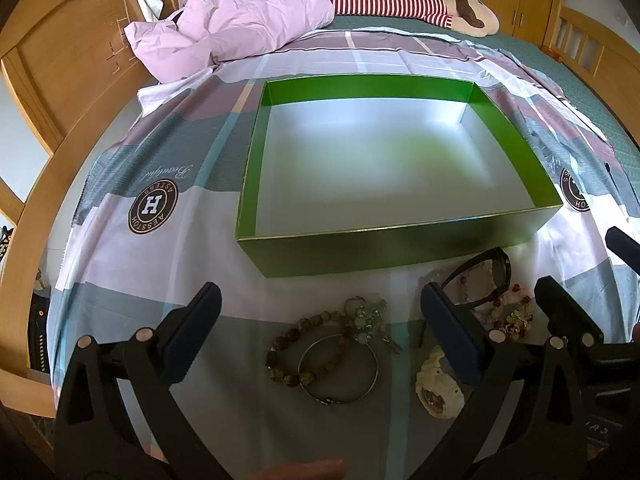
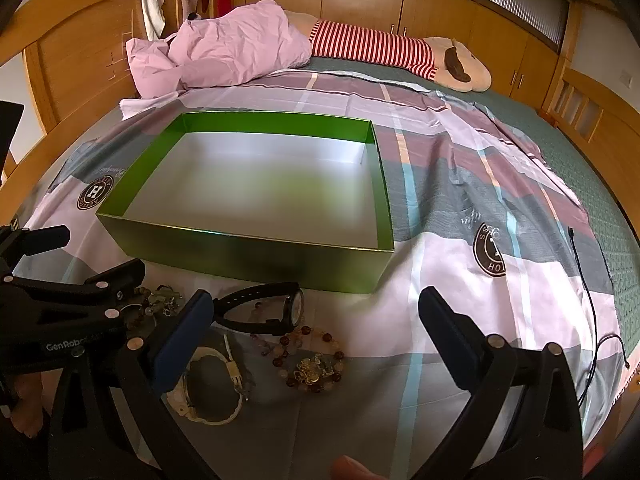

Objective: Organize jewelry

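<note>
An empty green box [image 1: 380, 250] [image 2: 260, 258] with a white inside stands on the bed. Jewelry lies in front of it. My left gripper [image 1: 320, 296] [image 2: 96, 250] hangs open above a brown bead bracelet [image 1: 306, 322], a silver bangle [image 1: 332, 400] and a pale green bead charm [image 1: 368, 314] [image 2: 160, 300]. My right gripper [image 2: 316, 298] [image 1: 584, 262] is open too, above a black watch [image 2: 294, 304] [image 1: 500, 272], a red and amber bead bracelet with a gold charm [image 2: 316, 370] [image 1: 516, 316] and a white watch [image 2: 216, 418] [image 1: 436, 392]. Neither gripper touches anything.
A plaid sheet [image 1: 120, 264] covers the bed. A pink pillow [image 1: 240, 20] and a striped plush toy [image 1: 388, 0] lie at the far end before a wooden headboard [image 1: 60, 60]. A thin black cable [image 2: 588, 280] runs along the right side.
</note>
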Action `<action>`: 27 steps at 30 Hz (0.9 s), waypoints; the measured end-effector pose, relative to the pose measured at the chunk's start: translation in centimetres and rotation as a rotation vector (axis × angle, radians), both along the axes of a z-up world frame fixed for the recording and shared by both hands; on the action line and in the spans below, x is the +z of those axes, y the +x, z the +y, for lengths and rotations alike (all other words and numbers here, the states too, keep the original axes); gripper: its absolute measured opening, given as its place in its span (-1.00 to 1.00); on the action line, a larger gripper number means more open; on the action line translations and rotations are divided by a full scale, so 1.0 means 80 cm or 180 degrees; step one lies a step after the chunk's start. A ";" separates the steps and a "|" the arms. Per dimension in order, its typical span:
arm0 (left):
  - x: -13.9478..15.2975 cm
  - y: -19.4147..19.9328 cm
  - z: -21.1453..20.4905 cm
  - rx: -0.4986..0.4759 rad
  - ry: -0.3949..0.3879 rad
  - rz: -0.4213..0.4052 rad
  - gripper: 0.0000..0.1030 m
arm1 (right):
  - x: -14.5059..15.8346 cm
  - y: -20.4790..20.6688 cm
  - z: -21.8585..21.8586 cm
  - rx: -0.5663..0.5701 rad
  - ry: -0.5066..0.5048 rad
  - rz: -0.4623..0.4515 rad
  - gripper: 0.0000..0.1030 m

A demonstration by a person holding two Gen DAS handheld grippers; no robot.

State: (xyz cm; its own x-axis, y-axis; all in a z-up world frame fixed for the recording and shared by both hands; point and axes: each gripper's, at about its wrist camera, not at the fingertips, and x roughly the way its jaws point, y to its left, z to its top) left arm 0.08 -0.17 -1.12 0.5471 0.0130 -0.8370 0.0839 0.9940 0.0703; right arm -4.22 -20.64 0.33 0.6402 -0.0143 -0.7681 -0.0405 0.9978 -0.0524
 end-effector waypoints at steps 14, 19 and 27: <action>-0.003 0.000 -0.001 -0.0011 0.0015 0.0022 0.92 | 0.000 0.000 -0.001 0.0003 -0.0003 0.0008 0.95; -0.004 -0.001 -0.001 -0.0013 0.0026 0.0040 0.92 | -0.001 0.001 -0.003 0.0003 -0.0002 0.0013 0.95; -0.003 -0.001 -0.002 -0.0012 0.0038 0.0056 0.92 | -0.002 0.001 -0.003 0.0002 -0.0001 0.0019 0.95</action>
State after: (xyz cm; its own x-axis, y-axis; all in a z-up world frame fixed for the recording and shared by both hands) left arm 0.01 -0.36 -1.40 0.5323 0.0210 -0.8463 0.0888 0.9928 0.0804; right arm -4.17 -20.89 0.14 0.6356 -0.0141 -0.7719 -0.0415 0.9978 -0.0524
